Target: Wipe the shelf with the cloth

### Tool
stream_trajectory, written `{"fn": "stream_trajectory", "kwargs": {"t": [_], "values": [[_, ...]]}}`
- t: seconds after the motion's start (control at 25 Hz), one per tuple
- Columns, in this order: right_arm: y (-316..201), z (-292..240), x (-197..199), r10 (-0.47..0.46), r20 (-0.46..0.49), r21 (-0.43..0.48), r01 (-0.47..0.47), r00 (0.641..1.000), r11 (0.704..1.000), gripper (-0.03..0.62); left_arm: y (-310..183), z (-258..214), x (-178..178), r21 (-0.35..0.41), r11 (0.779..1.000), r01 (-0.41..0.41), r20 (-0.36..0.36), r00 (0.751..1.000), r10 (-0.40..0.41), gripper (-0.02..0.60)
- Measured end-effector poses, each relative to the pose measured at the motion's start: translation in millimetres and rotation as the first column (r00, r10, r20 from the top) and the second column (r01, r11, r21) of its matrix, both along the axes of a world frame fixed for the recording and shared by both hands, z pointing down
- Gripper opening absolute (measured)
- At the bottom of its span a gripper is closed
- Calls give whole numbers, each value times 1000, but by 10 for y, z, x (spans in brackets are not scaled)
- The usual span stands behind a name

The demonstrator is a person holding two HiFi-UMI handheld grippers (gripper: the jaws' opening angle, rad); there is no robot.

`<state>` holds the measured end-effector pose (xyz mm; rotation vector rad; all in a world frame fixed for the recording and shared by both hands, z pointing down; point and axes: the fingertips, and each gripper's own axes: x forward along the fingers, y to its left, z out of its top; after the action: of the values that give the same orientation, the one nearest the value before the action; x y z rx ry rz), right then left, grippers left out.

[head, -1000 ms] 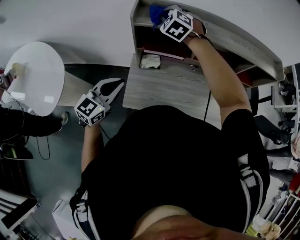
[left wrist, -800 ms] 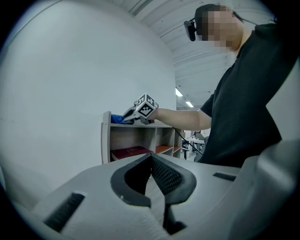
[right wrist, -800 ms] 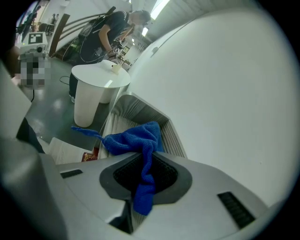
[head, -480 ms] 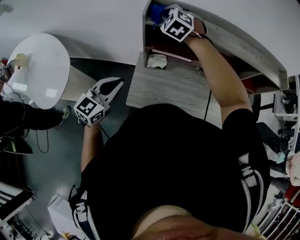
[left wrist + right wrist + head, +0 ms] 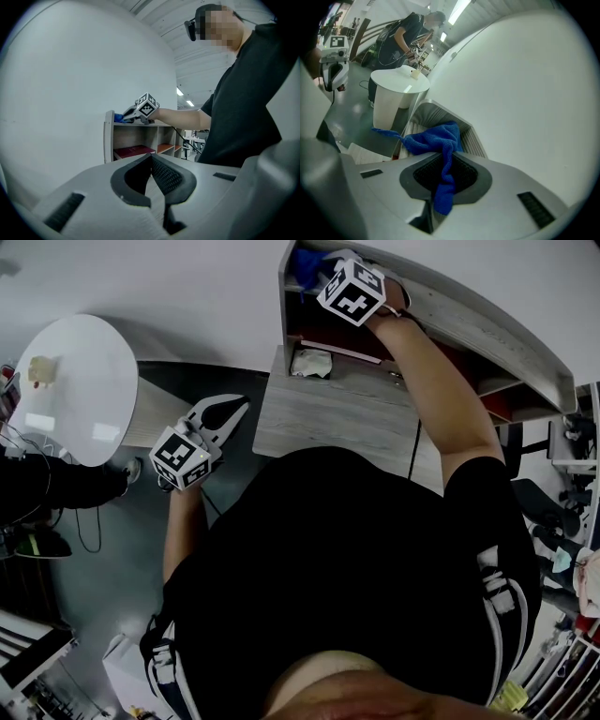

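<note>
Wiping looks under way, not finished: your right tool [image 5: 443, 174] is clamped on the blue cloth [image 5: 433, 137], whose bulk lies bunched just ahead of its jaws on the top board of the shelf [image 5: 433, 115], near the board's end. I judge the stretch of board behind the tool and the compartments below it are left to do. Only the right gripper view shows that pinch, with a tail of cloth hanging back between the jaws; the head view shows just a scrap of blue, while the left gripper view shows your left tool [image 5: 151, 159] pressed together on nothing, well apart from the shelf.
</note>
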<state>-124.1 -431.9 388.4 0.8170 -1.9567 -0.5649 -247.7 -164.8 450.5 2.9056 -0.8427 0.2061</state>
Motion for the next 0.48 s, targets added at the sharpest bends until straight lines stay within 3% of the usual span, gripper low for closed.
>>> {"fn": "stream_trajectory", "kwargs": {"t": [0.48], "values": [[3,-24,21,-10,3,12,10,1000,1000,54,-38,18,52,-10,1000,-10,0,1000,10,17]]}}
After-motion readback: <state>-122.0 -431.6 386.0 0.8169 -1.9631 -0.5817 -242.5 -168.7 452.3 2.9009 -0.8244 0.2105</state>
